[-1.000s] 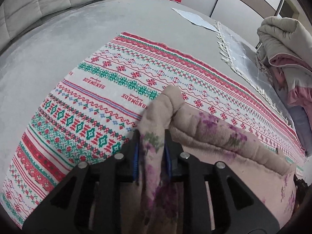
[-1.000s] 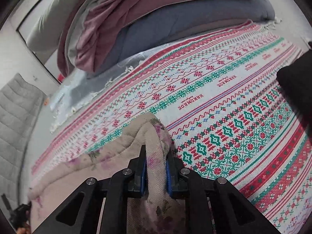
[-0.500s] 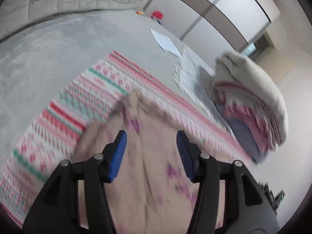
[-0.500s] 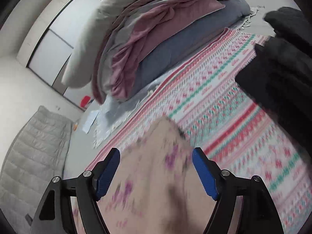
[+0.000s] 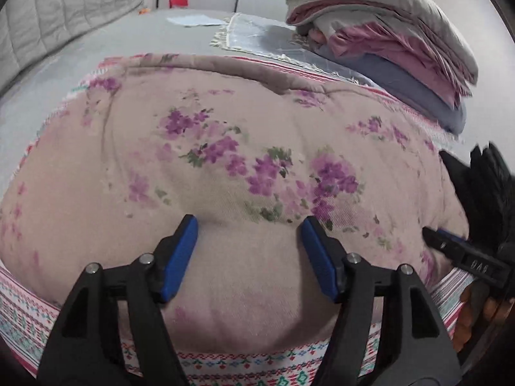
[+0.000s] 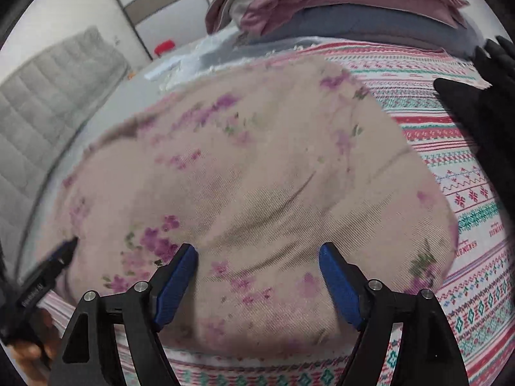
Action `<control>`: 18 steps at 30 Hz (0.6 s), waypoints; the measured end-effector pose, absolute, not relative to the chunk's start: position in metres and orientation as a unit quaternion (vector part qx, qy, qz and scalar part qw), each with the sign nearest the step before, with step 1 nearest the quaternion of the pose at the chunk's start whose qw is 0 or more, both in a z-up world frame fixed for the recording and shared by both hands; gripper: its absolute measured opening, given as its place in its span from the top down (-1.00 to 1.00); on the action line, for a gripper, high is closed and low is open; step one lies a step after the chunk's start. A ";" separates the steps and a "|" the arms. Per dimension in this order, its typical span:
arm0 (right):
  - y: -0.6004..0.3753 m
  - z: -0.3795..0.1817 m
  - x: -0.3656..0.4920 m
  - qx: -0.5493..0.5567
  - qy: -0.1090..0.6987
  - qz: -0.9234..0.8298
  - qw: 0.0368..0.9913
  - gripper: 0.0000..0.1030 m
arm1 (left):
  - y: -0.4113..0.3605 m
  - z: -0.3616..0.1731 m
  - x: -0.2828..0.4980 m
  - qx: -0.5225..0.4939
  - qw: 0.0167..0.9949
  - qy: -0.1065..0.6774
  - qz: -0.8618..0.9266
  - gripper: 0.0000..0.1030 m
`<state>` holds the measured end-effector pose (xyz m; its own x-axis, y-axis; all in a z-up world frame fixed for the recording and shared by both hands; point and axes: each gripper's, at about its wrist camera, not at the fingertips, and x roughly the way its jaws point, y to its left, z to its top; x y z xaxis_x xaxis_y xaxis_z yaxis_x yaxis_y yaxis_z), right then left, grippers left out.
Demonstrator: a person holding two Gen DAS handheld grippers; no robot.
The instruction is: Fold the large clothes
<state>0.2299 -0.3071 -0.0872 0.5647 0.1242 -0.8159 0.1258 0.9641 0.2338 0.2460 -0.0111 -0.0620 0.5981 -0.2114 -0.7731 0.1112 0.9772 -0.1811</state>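
Quilt folded flat, both grippers let go

Quilt [image 5: 244, 160], pink with purple flowers, lies doubled on the patterned cloth [image 5: 244, 363], whose border shows beyond its near edge. Left gripper [image 5: 249, 230] and right gripper [image 6: 257, 254] hover above it; their jaws have just been opening and stand wide, pads clear of the fabric. Stacked bedding [image 5: 386, 32] sits behind.

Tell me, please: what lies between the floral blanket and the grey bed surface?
The patterned red-and-green cloth lies under the floral blanket, spread over the grey bed surface; both wrist views show it.
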 end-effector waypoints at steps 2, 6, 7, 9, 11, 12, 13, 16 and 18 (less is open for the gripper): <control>-0.308 -0.090 0.235 0.140 0.473 -0.003 0.870 -0.64 | -0.007 -0.060 0.253 -0.064 0.891 0.441 -0.089 -0.32; -0.298 -0.089 0.239 0.116 0.480 -0.016 0.869 -0.67 | -0.020 -0.052 0.252 -0.022 0.893 0.443 -0.079 -0.32; -0.299 -0.087 0.237 0.118 0.476 -0.015 0.871 -0.67 | -0.023 -0.048 0.254 -0.018 0.890 0.448 -0.082 -0.32; -0.302 -0.079 0.229 0.130 0.457 -0.008 0.880 -0.67 | -0.029 -0.035 0.266 -0.015 0.883 0.459 -0.095 -0.32; -0.309 -0.068 0.221 0.146 0.441 -0.007 0.886 -0.67 | -0.038 -0.023 0.281 -0.012 0.878 0.465 -0.112 -0.32; -0.311 -0.062 0.217 0.153 0.431 -0.008 0.889 -0.67 | -0.046 -0.015 0.296 -0.005 0.874 0.470 -0.126 -0.35; -0.314 -0.058 0.213 0.157 0.423 -0.010 0.893 -0.67 | -0.055 -0.009 0.309 0.001 0.871 0.472 -0.138 -0.37; -0.325 -0.048 0.203 0.176 0.406 -0.023 0.896 -0.67 | -0.081 -0.005 0.351 0.035 0.863 0.485 -0.140 -0.54; -0.336 -0.048 0.200 0.200 0.402 -0.027 0.893 -0.67 | -0.095 -0.011 0.384 0.057 0.856 0.501 -0.112 -0.55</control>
